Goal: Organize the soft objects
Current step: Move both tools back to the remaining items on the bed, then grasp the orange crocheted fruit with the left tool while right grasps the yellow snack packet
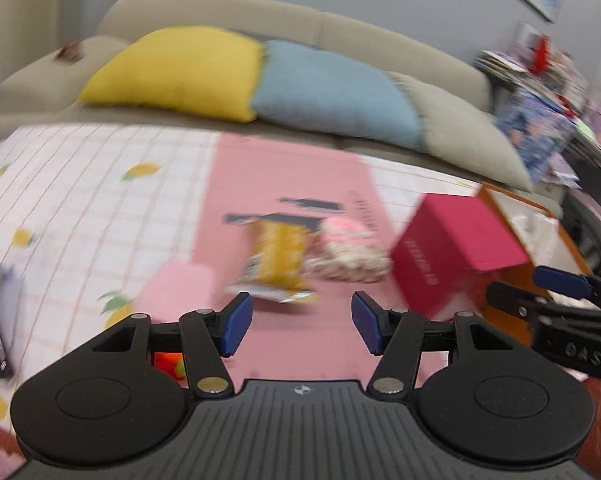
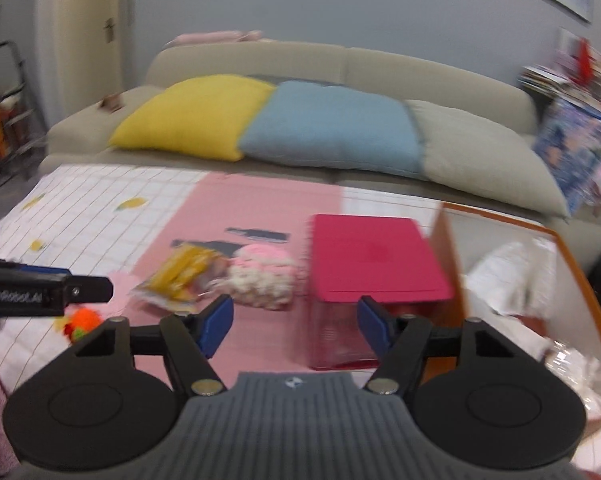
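Both views blurred. Left claw (image 1: pixel 302 322) gapes wide, nothing in it, hovering low over pink mat (image 1: pixel 288 184) and lined up on yellow packet (image 1: pixel 276 258); likely next pick. Right claw (image 2: pixel 296 326) equally spread, empty, poised before red box (image 2: pixel 374 258). Fluffy toy (image 2: pixel 262 276) lies touching packet, just left of box. Orange bin (image 2: pixel 448 256) beside box holds white soft stuff, probably drop-off point. Small orange toy (image 2: pixel 82 320) sits apart at bench's near left. Pillows (image 2: pixel 324 124) lined up on sofa.
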The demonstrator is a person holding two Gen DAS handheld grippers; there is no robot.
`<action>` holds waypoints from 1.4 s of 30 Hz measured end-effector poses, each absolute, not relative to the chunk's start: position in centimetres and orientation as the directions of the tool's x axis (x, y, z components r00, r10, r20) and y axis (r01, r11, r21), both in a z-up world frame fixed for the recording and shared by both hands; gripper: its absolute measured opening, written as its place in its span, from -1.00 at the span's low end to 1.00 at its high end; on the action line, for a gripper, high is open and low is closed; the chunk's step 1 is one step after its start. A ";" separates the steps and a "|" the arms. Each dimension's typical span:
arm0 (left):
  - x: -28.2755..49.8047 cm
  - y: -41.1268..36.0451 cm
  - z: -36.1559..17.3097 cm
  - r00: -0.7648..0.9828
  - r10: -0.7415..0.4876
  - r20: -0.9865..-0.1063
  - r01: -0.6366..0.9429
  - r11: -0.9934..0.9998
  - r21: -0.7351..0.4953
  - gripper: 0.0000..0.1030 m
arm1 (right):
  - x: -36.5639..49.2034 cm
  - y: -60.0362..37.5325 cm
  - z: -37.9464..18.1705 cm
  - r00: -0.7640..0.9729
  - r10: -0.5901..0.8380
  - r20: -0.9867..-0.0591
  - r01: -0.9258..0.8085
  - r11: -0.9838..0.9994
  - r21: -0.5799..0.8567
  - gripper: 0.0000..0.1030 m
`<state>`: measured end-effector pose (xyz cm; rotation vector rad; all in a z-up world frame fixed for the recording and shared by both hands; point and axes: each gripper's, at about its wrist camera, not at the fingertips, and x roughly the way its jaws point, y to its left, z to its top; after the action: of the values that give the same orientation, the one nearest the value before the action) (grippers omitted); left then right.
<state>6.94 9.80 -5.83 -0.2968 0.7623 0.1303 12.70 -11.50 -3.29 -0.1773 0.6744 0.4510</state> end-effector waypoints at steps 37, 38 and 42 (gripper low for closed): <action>8.5 14.2 -12.5 0.558 0.210 -0.803 -0.399 0.916 -0.038 -0.23 | 16.7 -0.3 -9.8 0.494 0.447 -0.746 -0.634 0.772 0.042 0.16; 8.6 14.2 -12.3 0.564 0.203 -0.801 -0.391 0.919 -0.042 -0.23 | 17.1 0.0 -9.7 0.497 0.448 -0.743 -0.629 0.776 0.048 0.20; 9.4 14.2 -12.1 0.567 0.190 -0.802 -0.379 0.924 -0.049 -0.23 | 19.1 1.4 -9.6 0.506 0.438 -0.743 -0.584 0.808 0.078 0.36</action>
<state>9.42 14.16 -12.08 -0.2255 0.9097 0.3378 19.12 1.36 -9.56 -0.1923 0.8365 0.6206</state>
